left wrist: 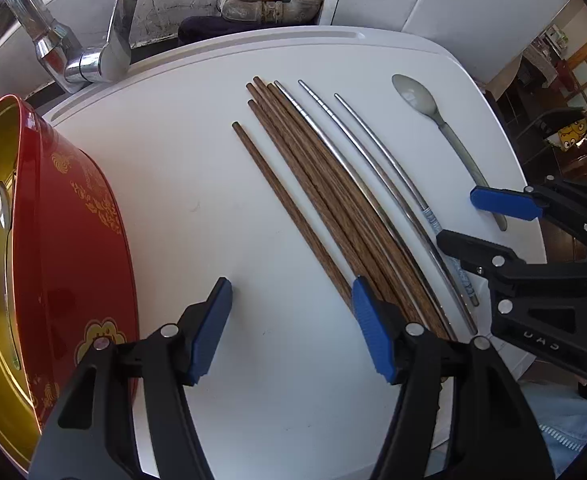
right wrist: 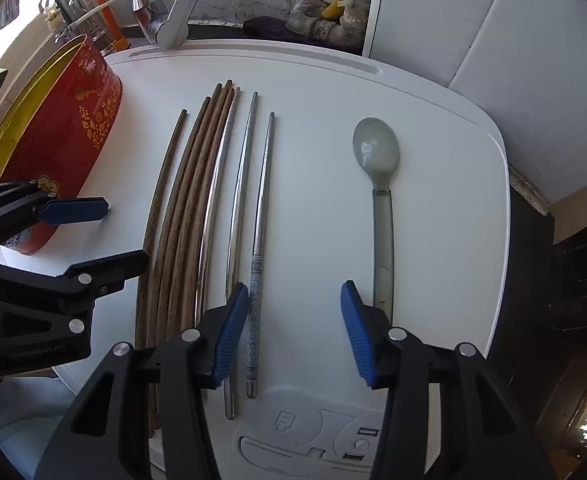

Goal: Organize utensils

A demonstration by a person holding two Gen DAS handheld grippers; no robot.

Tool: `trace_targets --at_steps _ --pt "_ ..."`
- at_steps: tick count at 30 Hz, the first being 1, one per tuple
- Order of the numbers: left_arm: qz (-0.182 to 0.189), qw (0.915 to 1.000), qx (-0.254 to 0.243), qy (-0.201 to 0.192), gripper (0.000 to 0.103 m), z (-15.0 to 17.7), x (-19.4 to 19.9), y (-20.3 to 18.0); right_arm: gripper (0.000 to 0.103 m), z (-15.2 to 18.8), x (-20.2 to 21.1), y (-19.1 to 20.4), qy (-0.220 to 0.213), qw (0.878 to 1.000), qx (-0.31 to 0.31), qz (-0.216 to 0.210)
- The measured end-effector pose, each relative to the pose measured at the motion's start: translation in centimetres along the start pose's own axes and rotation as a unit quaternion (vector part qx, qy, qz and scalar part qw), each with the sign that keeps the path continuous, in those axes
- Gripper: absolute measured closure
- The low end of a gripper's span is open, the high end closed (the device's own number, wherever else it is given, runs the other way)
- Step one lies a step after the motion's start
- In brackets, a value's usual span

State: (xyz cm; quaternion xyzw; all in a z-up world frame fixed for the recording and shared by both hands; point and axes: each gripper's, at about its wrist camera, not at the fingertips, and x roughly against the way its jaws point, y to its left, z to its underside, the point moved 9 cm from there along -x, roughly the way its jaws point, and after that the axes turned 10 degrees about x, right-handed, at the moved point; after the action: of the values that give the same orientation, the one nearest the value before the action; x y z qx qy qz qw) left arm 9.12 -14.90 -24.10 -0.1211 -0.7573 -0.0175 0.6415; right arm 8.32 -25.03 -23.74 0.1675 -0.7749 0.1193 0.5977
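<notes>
Several brown wooden chopsticks [left wrist: 309,196] [right wrist: 181,208] lie side by side on a white board [left wrist: 173,168] [right wrist: 433,128]. Three metal chopsticks [left wrist: 373,176] [right wrist: 245,184] lie to their right. A grey spoon [left wrist: 425,108] [right wrist: 377,160] lies further right. My left gripper [left wrist: 289,320] [right wrist: 97,232] is open and empty, low over the board beside the wooden chopsticks' near ends. My right gripper [right wrist: 293,328] [left wrist: 477,216] is open and empty, between the patterned metal chopstick and the spoon handle.
A red tin with gold patterns [left wrist: 65,240] [right wrist: 65,128] stands at the board's left, its gold inside showing. A chrome tap [left wrist: 93,52] [right wrist: 173,12] and grey pipes [left wrist: 277,0] [right wrist: 333,24] are behind the board. The board's right edge drops off.
</notes>
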Motion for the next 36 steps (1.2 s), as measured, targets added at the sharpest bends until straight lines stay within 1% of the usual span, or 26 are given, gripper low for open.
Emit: trace_targets --at_steps 2,4,5,6,7,8,9,10,11,15,19,22,26,27,28,30,36 --pt "-0.004 1.0000 -0.003 -0.002 0.041 0.1 0.0 -0.2 0.057 0.1 0.0 0.3 0.001 1.000 0.013 0.007" --pt "0.000 1.0000 0.005 -0.004 0.041 0.3 0.1 0.0 0.068 0.4 0.0 0.7 0.002 1.000 0.026 0.011" --pt "0.001 1.0000 0.007 -0.006 0.044 0.4 0.2 0.0 0.073 0.5 0.1 0.9 0.002 1.000 0.030 0.009" --pt "-0.005 0.9999 0.004 -0.012 0.060 0.5 0.3 0.1 0.086 0.6 0.2 1.1 0.002 0.999 0.033 0.006" --pt "-0.011 0.9998 0.004 -0.017 0.074 0.4 0.4 0.3 0.093 0.7 0.2 1.1 0.003 0.999 0.032 0.003" --pt "-0.006 0.9998 0.012 -0.016 0.091 0.5 0.5 0.5 0.093 0.8 0.1 1.1 0.003 1.000 0.026 -0.001" --pt "0.008 0.9995 0.027 -0.012 0.096 0.5 0.5 0.8 0.093 0.8 0.2 0.9 0.004 1.000 0.018 -0.005" --pt "0.016 0.9991 0.039 -0.009 0.097 0.5 0.6 1.1 0.095 0.8 0.3 0.8 0.003 1.000 0.012 -0.006" --pt "0.018 0.9987 0.047 -0.008 0.098 0.6 0.7 1.4 0.097 0.8 0.5 0.7 0.002 1.000 0.010 0.001" --pt "0.016 0.9970 0.073 -0.018 0.098 1.1 1.4 2.3 0.097 0.8 2.3 0.9 -0.018 1.000 0.012 0.008" --pt "0.012 0.9967 0.072 -0.034 0.098 1.6 2.4 1.9 0.098 1.4 3.4 1.3 -0.029 0.999 0.014 0.010" --pt "0.003 0.9960 0.073 -0.052 0.098 1.8 3.7 2.2 0.098 1.9 4.4 1.7 -0.037 0.999 0.010 0.006" --pt "-0.005 0.9953 0.067 -0.071 0.098 2.2 5.6 2.2 0.099 1.9 6.4 2.3 -0.057 0.998 0.021 0.016" --pt "-0.007 0.9950 0.064 -0.076 0.098 2.3 5.9 2.2 0.100 1.9 7.0 2.4 -0.064 0.997 0.023 0.018" --pt "-0.009 0.9946 0.063 -0.082 0.098 2.5 6.3 2.3 0.103 1.9 7.5 2.5 -0.071 0.997 0.024 0.021" --pt "-0.009 0.9938 0.064 -0.090 0.098 2.5 6.8 2.1 0.103 2.0 8.3 2.6 -0.081 0.996 0.023 0.024" --pt "-0.009 0.9917 0.065 -0.111 0.098 2.9 8.1 2.1 0.103 2.7 8.8 2.4 -0.087 0.996 0.017 0.026"
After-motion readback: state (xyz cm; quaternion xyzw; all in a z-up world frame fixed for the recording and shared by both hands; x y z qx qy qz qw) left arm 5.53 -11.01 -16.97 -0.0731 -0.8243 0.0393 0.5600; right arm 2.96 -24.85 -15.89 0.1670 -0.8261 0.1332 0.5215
